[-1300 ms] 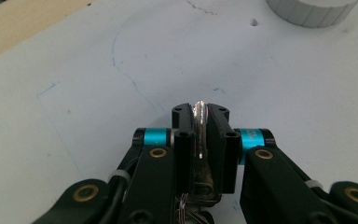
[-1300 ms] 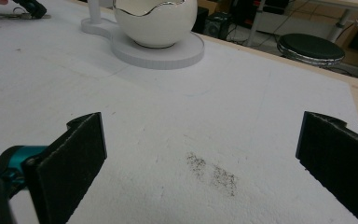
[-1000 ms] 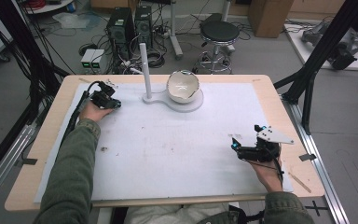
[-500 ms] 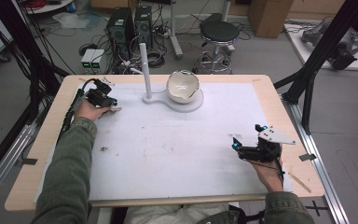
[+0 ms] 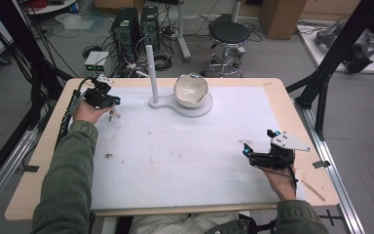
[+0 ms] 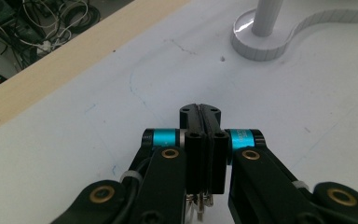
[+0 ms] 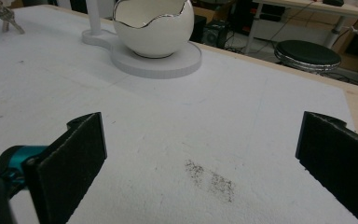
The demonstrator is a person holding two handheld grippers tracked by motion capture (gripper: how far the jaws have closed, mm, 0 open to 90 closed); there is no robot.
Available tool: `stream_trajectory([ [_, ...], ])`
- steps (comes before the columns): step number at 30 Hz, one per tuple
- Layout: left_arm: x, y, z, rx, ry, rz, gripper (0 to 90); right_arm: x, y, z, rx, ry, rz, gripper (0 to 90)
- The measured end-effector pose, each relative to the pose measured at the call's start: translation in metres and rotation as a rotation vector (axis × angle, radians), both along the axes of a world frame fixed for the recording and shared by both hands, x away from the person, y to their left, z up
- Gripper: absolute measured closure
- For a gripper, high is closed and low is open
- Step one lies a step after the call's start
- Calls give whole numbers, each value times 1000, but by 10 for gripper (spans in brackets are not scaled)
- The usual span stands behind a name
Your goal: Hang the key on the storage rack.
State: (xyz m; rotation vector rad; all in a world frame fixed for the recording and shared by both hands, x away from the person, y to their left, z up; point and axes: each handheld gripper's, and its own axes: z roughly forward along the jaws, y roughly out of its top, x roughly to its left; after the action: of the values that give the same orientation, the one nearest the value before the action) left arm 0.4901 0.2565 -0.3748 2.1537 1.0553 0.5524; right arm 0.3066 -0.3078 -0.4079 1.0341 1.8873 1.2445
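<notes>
My left gripper (image 5: 113,101) hovers above the table's far left corner. Its jaws are pressed together in the left gripper view (image 6: 200,110), pinching a small bunch of keys (image 6: 198,205) that dangles under them. The keys (image 5: 113,114) hang just over the white mat, and they are at the top left of the right gripper view (image 7: 5,17). My right gripper (image 5: 259,141) rests at the near right, open wide (image 7: 200,144) with nothing between its pads.
A white stand (image 5: 195,108) holds an upright post (image 5: 149,68) and an egg-shaped white bowl (image 5: 191,90) at the far middle of the mat (image 5: 185,156). The post's base (image 6: 261,44) lies ahead of the left gripper. A dark smudge (image 7: 209,179) marks the mat.
The left hand has risen a little from the mat, and the keys now dangle under its shut jaws. The right gripper has stayed put.
</notes>
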Motion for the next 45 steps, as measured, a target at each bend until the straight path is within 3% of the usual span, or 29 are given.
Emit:
stream_trajectory([
  [5,-9,3,16,-71,-52,-3,886,0,-1,1,6,-3,-5,6],
  [21,-35,20,58,-173,-164,18,885,0,0,1,20,-4,0,6],
  [36,-39,15,70,-171,-173,2,885,0,0,1,30,1,0,6],
  [45,-41,6,89,-166,-198,-21,885,-1,-1,2,38,-8,-5,6],
])
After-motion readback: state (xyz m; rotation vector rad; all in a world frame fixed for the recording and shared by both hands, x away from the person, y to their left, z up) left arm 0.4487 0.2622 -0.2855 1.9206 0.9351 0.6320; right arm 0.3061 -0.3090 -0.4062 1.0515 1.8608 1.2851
